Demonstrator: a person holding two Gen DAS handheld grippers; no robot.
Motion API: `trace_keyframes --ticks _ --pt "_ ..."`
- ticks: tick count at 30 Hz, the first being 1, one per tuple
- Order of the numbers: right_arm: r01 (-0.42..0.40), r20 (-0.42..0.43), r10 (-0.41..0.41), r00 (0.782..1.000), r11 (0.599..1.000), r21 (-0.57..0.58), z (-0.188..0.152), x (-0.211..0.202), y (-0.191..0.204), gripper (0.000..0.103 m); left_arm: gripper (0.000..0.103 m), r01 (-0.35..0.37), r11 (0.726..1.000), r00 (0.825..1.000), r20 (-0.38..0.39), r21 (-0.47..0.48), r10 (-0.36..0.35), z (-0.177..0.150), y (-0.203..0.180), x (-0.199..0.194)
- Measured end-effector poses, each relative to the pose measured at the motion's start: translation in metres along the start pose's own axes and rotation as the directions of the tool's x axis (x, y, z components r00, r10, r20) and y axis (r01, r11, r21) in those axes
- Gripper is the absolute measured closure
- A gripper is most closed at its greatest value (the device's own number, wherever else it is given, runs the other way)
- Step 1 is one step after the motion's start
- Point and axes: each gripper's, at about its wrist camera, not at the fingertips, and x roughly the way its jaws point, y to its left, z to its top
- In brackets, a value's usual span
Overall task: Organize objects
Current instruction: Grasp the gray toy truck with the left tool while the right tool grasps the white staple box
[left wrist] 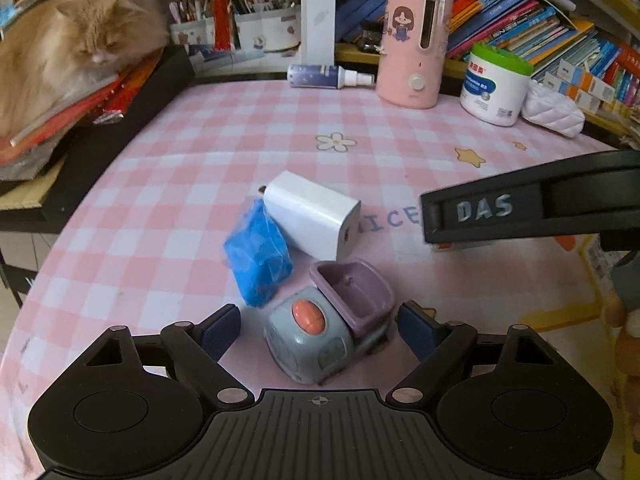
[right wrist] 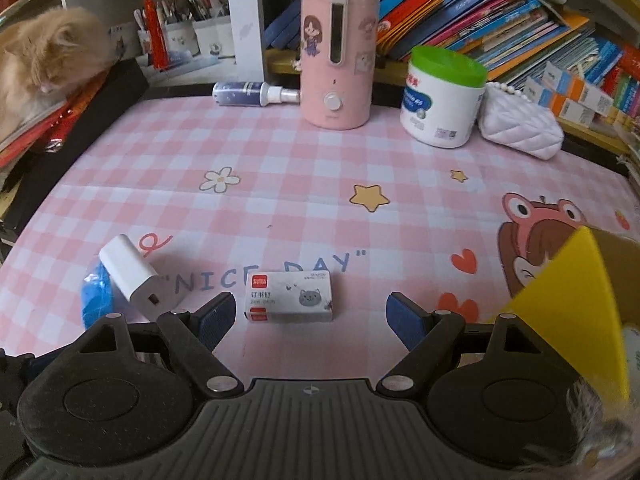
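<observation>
Hiding part of the staple box [left wrist: 464, 245], the right gripper's arm crosses.

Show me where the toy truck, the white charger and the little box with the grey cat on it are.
toy truck [left wrist: 320, 332]: left wrist view, on its grey-blue cab beside the orange button.
white charger [left wrist: 312, 216]: left wrist view, on its broad upper face.
little box with the grey cat [right wrist: 289, 295]: right wrist view, middle of its printed top.

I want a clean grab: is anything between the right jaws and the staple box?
No. In the right wrist view only bare checked mat separates the open right gripper from the staple box.
</observation>
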Motion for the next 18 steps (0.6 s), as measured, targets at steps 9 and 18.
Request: trace_keyframes --ticks 9,18 --pt "0.004 -0.063 -0.003 0.998 1.000 0.021 0.000 0.030 0.000 0.022 0.043 0.035 0.999 0.999 0.004 -0.004 -0.035 -0.001 0.011 -0.007" --pt "-0.020 -0.018 0.020 1.000 1.000 0.009 -0.002 0.028 -0.001 0.052 0.043 0.064 0.997 0.997 0.042 -0.048 -0.062 -0.008 0.029 -0.040"
